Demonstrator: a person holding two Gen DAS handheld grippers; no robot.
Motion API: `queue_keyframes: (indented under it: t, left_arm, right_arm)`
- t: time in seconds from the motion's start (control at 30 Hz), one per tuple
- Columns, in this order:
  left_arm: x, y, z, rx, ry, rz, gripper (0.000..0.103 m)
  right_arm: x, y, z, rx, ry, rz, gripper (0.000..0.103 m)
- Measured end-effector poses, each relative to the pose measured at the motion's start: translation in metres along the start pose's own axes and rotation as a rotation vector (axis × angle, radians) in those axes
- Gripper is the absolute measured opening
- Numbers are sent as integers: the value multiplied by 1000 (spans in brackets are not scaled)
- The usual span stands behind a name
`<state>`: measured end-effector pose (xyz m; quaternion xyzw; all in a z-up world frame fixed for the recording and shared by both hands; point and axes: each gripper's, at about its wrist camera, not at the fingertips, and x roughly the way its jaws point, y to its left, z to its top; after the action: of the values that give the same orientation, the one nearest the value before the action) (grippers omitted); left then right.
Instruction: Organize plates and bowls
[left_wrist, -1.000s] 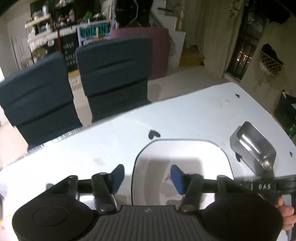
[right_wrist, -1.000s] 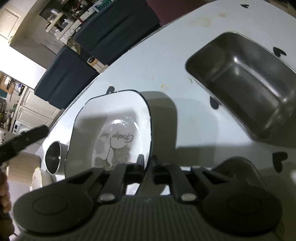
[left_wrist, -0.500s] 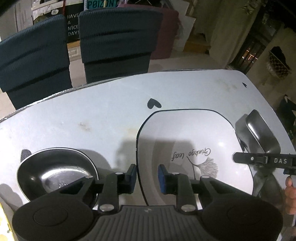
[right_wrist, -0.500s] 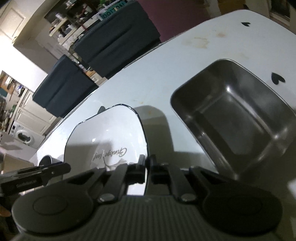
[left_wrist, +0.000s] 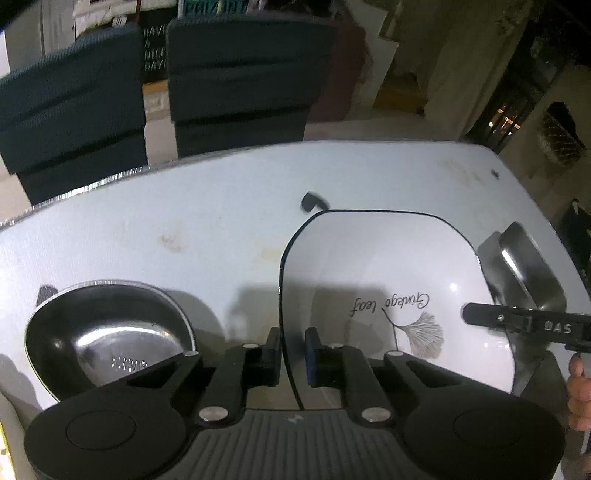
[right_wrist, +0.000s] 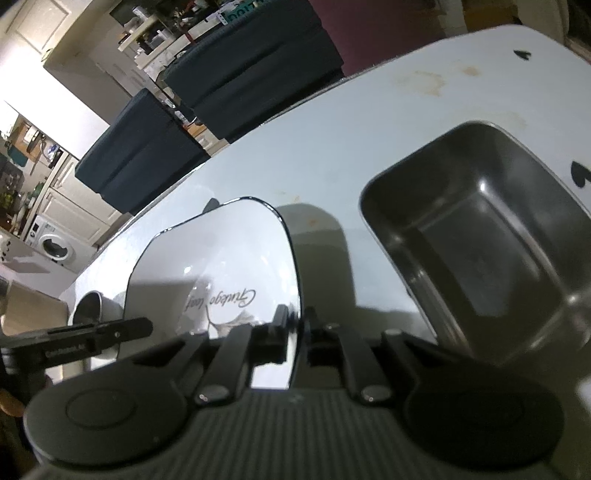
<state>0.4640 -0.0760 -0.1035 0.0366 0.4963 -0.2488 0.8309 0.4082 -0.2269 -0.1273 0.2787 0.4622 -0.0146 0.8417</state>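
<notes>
Left wrist view shows the white square plate with a thin black rim and a leaf drawing (left_wrist: 399, 280) lying on the pale table dotted with small black hearts (left_wrist: 192, 221). The plate's left edge sits between the fingers of the left gripper (left_wrist: 293, 349). The jaws are closing, with the blue pad on the inside of the rim and the black one on the outside. A small gap shows by the inner pad, so the squeeze is not tight yet.

Right wrist view shows the right gripper (right_wrist: 297, 332) pinched almost fully closed on the plate's (right_wrist: 221, 254) right edge, one finger on each side of the rim.

Left of the left gripper, close by, sits a round shiny metal bowl (left_wrist: 107, 332). Right of the right gripper, just past the plate, stands a deep metal tray with rounded corners (right_wrist: 480, 236). A small metal cup (right_wrist: 90, 308) peeks out on the far left of the plate in the right wrist view.

Across the table from both grippers stand two dark blue chairs (left_wrist: 236, 85). A person's fingers (left_wrist: 578, 387) show at the right edge of the left wrist view.
</notes>
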Motion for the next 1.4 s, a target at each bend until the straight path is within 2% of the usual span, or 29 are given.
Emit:
queue_keyframes:
  t: [0.07, 0.23, 0.4, 0.57, 0.83, 0.97, 1.1, 1.27, 1.4]
  left_arm:
    - [-12, -1, -1, -30, -37, -22, 13]
    - [-56, -10, -2, -81, -133, -43, 13]
    - [-118, -25, -19, -114, -226, -36, 13]
    - [-183, -42, -55, -149, -299, -17, 13]
    - [-252, -59, -134, -219, -344, 17, 13]
    - [-261, -56, -180, -291, -333, 5, 13]
    - [-255, -54, -216, -325, -290, 4, 13]
    - [-232, -50, -252, -360, -228, -27, 13]
    - [-215, -46, -267, -383, -169, -61, 13]
  right_arm:
    - [-2, 4, 0, -20, -22, -17, 12]
    - [-34, 11, 7, -29, -100, 26, 11]
    - [-87, 26, 6, -51, -173, 119, 10]
    - [-142, 47, -12, -104, -218, 199, 9]
    - [-198, 62, -63, -166, -192, 275, 8]
    - [-209, 63, -96, -181, -156, 297, 8]
    - [-200, 60, -119, -206, -88, 265, 8]
    - [-196, 52, -153, -225, 2, 221, 8]
    - [-199, 46, -180, -242, 61, 187, 8]
